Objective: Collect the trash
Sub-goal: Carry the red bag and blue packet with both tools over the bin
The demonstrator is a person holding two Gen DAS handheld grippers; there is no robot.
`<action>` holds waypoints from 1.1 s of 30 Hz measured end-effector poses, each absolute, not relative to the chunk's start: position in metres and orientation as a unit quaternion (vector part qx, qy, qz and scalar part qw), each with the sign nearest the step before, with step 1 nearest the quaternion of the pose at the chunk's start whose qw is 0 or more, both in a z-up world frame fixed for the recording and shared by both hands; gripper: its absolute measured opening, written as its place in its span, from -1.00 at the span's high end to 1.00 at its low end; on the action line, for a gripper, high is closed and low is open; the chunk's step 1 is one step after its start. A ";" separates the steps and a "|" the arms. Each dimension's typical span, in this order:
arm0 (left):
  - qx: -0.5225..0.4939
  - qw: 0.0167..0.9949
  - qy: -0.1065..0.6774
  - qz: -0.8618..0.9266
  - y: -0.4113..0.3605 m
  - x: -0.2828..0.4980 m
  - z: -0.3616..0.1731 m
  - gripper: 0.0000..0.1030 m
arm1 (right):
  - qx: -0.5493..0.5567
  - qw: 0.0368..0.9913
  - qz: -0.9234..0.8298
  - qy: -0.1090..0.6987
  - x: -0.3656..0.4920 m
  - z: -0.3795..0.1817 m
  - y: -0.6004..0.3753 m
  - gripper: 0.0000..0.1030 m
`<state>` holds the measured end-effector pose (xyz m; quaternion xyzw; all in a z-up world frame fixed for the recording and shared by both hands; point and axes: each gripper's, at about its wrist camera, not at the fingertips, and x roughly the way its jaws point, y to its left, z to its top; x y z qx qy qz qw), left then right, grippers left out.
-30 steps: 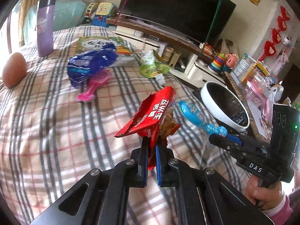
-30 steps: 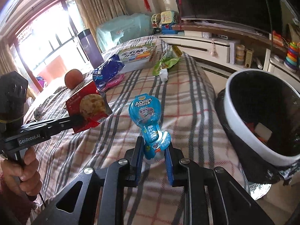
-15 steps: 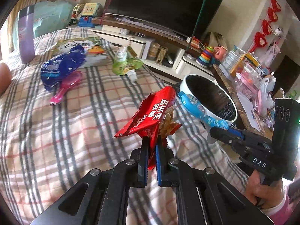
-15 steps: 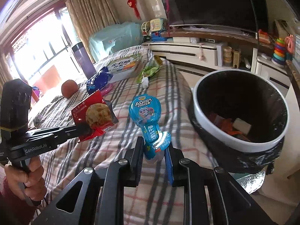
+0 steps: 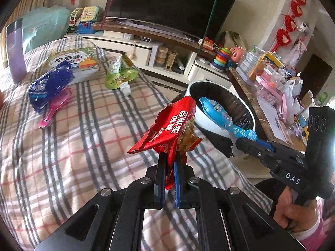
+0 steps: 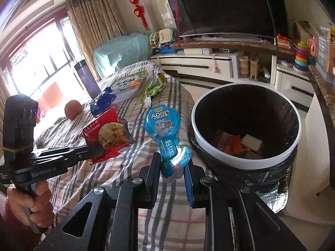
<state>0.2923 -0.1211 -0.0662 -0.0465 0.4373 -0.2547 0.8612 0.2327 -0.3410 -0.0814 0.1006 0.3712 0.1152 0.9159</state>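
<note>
My left gripper (image 5: 169, 163) is shut on a red snack wrapper (image 5: 167, 129), held above the checked bed cover. It also shows in the right wrist view (image 6: 98, 149) with the wrapper (image 6: 106, 135). My right gripper (image 6: 171, 163) is shut on a blue spoon-shaped candy wrapper (image 6: 164, 125), also visible in the left wrist view (image 5: 217, 113) close to the bin's rim. The white-rimmed trash bin (image 6: 211, 148) with a black liner stands beside the bed on the right and holds some trash; it shows in the left wrist view (image 5: 211, 83) too.
On the bed lie a blue wrapper (image 5: 48, 83), a pink brush (image 5: 54, 108), a green pouch (image 5: 119, 75), a book (image 5: 73, 60) and a purple bottle (image 5: 14, 50). A TV stand (image 6: 209, 62) and a cluttered counter (image 5: 272, 87) are beyond the bin.
Both grippers have carried their wrappers towards the bin, which now appears nearer and larger in both views. Both grips are unchanged.
</note>
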 end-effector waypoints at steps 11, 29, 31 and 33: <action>-0.037 0.857 0.437 -0.269 -0.142 0.297 -0.066 0.91 | 0.108 0.921 0.097 0.362 0.226 -0.076 -0.361 0.59; -0.015 0.852 0.429 -0.299 -0.182 0.314 -0.058 0.91 | 0.120 0.924 0.062 0.357 0.225 -0.074 -0.396 0.59; -0.012 0.851 0.429 -0.302 -0.188 0.317 -0.058 0.91 | 0.121 0.925 0.056 0.357 0.225 -0.073 -0.401 0.59; -0.009 0.850 0.429 -0.304 -0.193 0.321 -0.057 0.91 | 0.122 0.925 0.051 0.357 0.226 -0.074 -0.407 0.59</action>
